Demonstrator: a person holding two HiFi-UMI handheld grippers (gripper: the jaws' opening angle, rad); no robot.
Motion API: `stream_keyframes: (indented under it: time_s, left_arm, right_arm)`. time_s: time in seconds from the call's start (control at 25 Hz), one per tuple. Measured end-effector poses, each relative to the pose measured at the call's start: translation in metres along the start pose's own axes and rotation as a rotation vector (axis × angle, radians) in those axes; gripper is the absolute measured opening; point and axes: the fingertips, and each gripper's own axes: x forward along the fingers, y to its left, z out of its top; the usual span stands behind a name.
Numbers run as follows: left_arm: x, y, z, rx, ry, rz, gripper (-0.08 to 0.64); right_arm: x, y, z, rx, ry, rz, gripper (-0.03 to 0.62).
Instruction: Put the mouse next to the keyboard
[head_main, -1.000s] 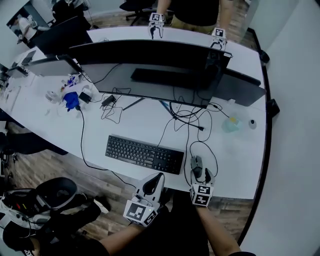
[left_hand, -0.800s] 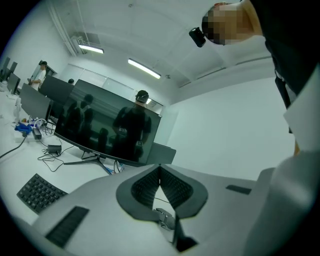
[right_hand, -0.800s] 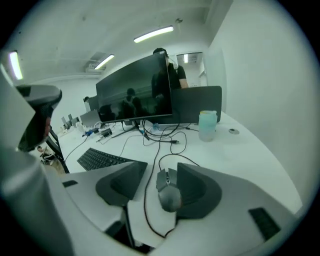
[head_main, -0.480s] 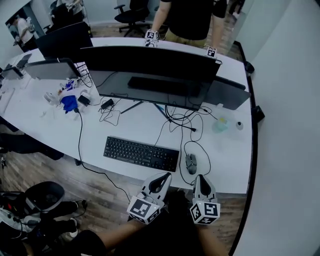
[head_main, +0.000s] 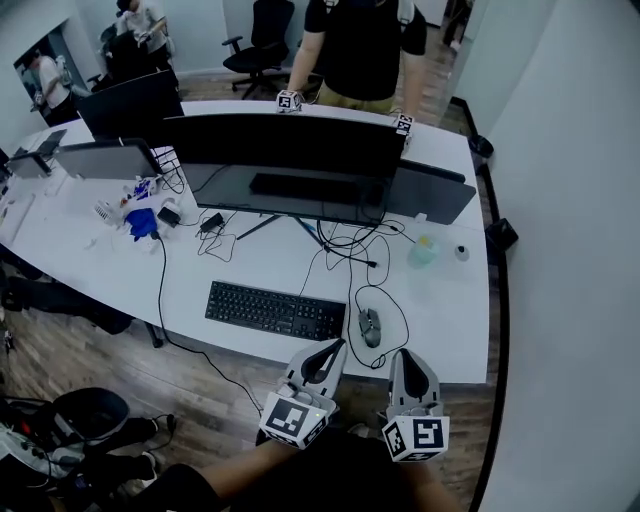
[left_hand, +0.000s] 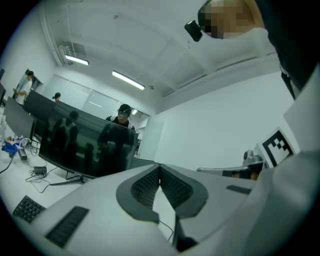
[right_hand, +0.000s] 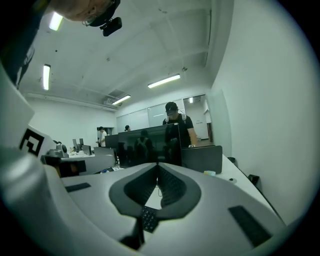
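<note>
The dark mouse (head_main: 369, 326) lies on the white desk (head_main: 445, 320) just right of the black keyboard (head_main: 275, 310), its cable looping behind it. Both my grippers hang off the desk's front edge, pulled back from it. My left gripper (head_main: 333, 345) is shut and empty, below the keyboard's right end. My right gripper (head_main: 405, 355) is shut too, holding nothing, a little right of and below the mouse. In the left gripper view the left gripper (left_hand: 160, 166) has its pads closed together; in the right gripper view the right gripper (right_hand: 158, 166) does too, with a bit of keyboard (right_hand: 146, 217) showing beneath.
A wide monitor (head_main: 290, 150) stands behind the keyboard, with tangled cables (head_main: 350, 250) beneath it. A person (head_main: 360, 50) stands across the desk holding marker-cube grippers. A pale cup (head_main: 423, 250) and a blue object (head_main: 140, 222) sit on the desk. Wood floor lies below me.
My right gripper let go of the mouse, shut, and drew back off the desk edge. The mouse stays beside the keyboard. The head view has risen and pulled back.
</note>
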Motion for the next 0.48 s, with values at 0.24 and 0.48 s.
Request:
stream_keyframes:
  time_s: [0.24,0.48]
  left_arm:
    - [0.007,-0.054,0.002,0.034,-0.015,-0.071,0.011]
    - [0.006,-0.072,0.000,0.049,-0.012,-0.072,0.011]
  right_arm:
    - [-0.030,-0.017,0.014,-0.003,-0.055,-0.049,0.018]
    - [-0.046,-0.013,0.013,0.002,-0.076,-0.011,0.018]
